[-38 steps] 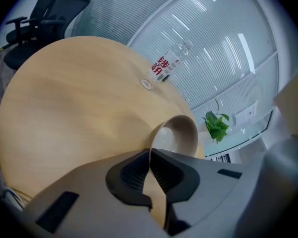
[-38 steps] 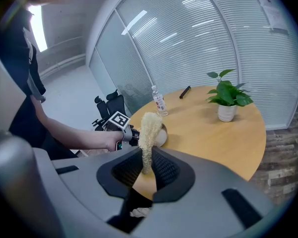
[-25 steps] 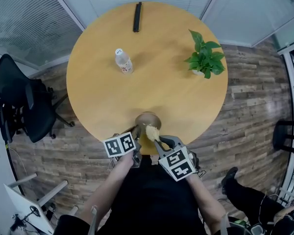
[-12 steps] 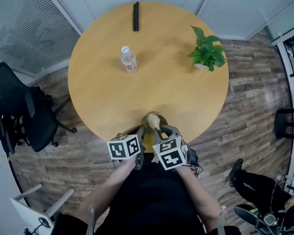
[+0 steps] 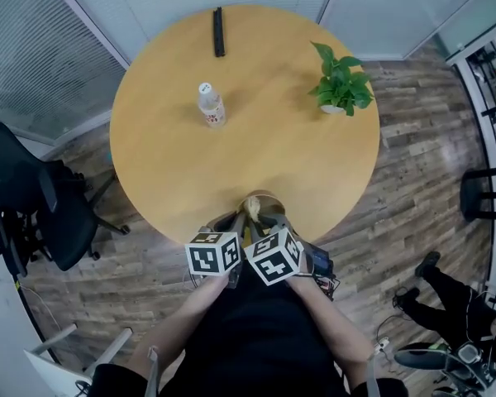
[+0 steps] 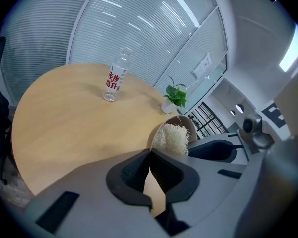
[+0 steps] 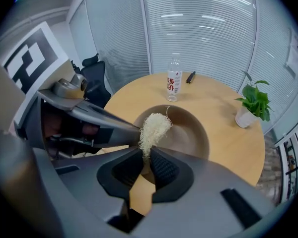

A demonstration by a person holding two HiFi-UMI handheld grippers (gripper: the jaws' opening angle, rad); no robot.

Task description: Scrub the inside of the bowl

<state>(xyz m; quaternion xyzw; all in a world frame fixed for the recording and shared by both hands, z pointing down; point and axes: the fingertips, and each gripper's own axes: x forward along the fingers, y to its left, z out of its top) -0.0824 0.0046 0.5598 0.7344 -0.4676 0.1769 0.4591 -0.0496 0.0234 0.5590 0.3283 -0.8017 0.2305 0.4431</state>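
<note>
Left tongs (image 6: 150,152): closed on the thin rim of the bowl (image 7: 191,135), the two pads almost meeting with the rim between their tips.
Right tongs (image 7: 145,155): closed on the lower end of a pale, fibrous scrubber (image 7: 153,127).
Bowl: brown and round, at the near edge of the surface (image 5: 256,139), directly in front of the person; in the left gripper view its opening is turned toward the right tongs.
Scrubber: a stringy, off-white pad that stands out past the right tongs' tips and lies over the bowl's inner wall, close to the part of the rim that the left tongs hold.
Relation of the two tongs: side by side above the near edge, their marker cubes almost touching in the head view, both angled down toward the bowl.
Surface: a round wooden top.
Bottle (image 5: 211,106): clear plastic with a red and white label, upright, left of centre and well apart from the bowl.
Potted plant (image 5: 339,81): green leaves in a small white pot, at the far right.
Black bar (image 5: 218,31): a narrow dark thing lying flat at the far edge.
Office chair (image 5: 33,193): black, on the plank floor to the left of the surface.
</note>
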